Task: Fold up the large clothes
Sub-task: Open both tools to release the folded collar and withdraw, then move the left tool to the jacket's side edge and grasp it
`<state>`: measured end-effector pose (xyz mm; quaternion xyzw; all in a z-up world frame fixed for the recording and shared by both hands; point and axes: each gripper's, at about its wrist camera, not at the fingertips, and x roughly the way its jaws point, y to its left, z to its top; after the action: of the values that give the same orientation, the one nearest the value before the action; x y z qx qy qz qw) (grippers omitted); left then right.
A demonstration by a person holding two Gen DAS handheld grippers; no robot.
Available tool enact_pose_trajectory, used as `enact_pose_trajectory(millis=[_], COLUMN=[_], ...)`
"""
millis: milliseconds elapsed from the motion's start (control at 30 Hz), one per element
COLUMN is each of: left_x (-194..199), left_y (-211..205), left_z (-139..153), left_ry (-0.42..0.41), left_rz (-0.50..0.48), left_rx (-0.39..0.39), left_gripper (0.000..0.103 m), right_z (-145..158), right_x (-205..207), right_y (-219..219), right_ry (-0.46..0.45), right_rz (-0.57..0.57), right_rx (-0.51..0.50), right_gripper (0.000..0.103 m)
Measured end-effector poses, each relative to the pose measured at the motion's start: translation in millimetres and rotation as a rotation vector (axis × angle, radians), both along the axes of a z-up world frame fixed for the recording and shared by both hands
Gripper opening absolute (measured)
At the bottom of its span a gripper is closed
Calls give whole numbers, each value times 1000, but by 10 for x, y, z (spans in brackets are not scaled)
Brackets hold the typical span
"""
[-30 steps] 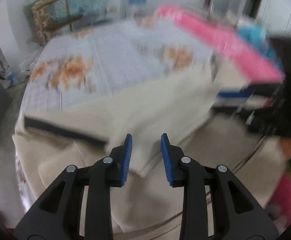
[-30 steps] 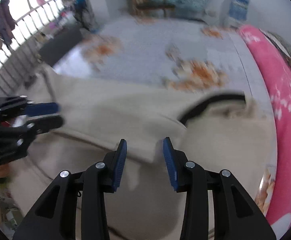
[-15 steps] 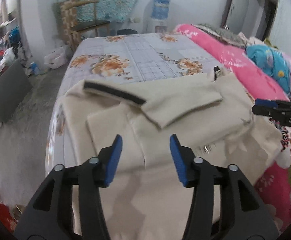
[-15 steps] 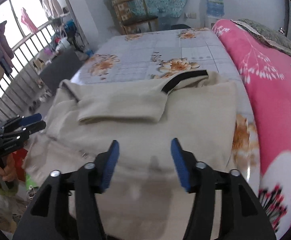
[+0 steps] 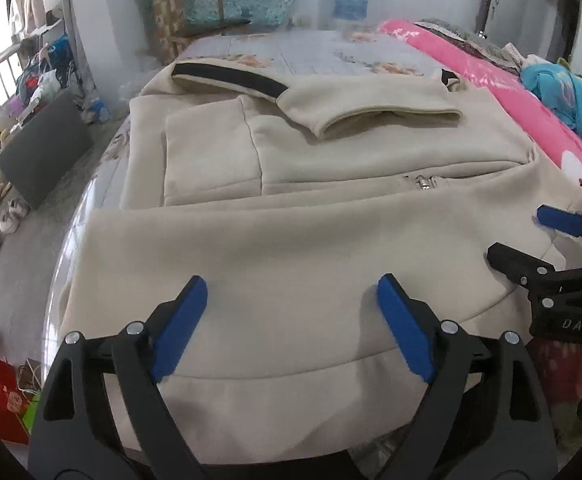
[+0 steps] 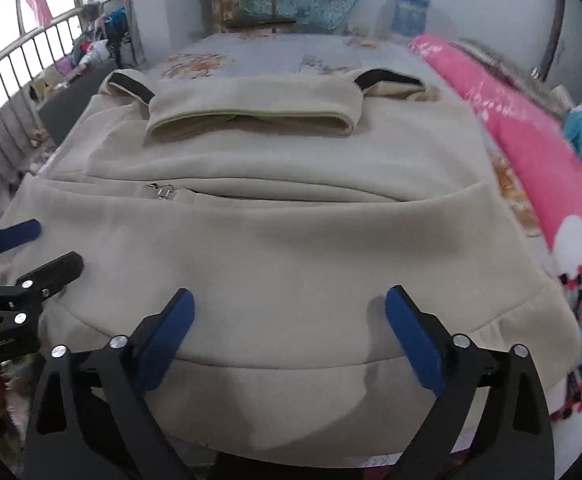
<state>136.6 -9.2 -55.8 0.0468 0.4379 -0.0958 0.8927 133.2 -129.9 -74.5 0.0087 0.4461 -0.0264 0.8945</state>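
A large beige zip-up jacket (image 5: pixel 299 216) (image 6: pixel 291 232) lies spread on the bed, its sleeves with black cuffs folded across the chest and the zipper pull showing mid-body. My left gripper (image 5: pixel 291 292) hovers over the hem at the near edge, jaws opening wide, nothing between them. My right gripper (image 6: pixel 289 304) hangs over the hem further right, jaws also opening, with only cloth below. Each gripper shows in the other's view: the right gripper (image 5: pixel 531 236) at the right edge, the left gripper (image 6: pixel 39 248) at the left edge.
The bed (image 6: pixel 275 56) has a grey floral sheet. A pink floral quilt (image 6: pixel 539 148) runs along its right side with a blue garment (image 5: pixel 567 100) on it. A wooden chair (image 5: pixel 187 16) stands behind the bed. Shoes (image 5: pixel 11 216), a dark board and clutter lie on the floor left.
Both grippers pulled back toward the near edge of the bed, from over the folded sleeves to over the hem, and their jaws spread much wider. The jacket lies still.
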Motion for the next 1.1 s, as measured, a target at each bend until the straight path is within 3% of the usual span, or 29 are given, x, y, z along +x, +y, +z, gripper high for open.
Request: enact_pose_trajectory(millis=[167, 367, 467, 633, 800, 1100], left_x=[-6, -17, -116, -295, -399, -454], left_y=[-11, 70, 188, 418, 671, 924], left_z=[12, -8, 101, 282, 299, 218], left_ry=[-8, -29, -82, -167, -185, -153], left_rz=[5, 30, 53, 111, 159, 172], left_rx=[-4, -14, -25, 7, 27, -25], left_gripper=[84, 84, 84, 84, 84, 61], right_z=[-25, -54, -48, -7, -22, -30], right_x=[-72, -115, -99, -31, -19, -22], right_y=[-126, -101, -106, -97, -1, 7], right_ry=[-35, -48, -37, -6, -20, -29], right_rz=[-25, -15, -21, -35, 17, 53], right_rx=[99, 77, 82, 97, 105, 89], right_gripper=[97, 97, 97, 97, 97, 97])
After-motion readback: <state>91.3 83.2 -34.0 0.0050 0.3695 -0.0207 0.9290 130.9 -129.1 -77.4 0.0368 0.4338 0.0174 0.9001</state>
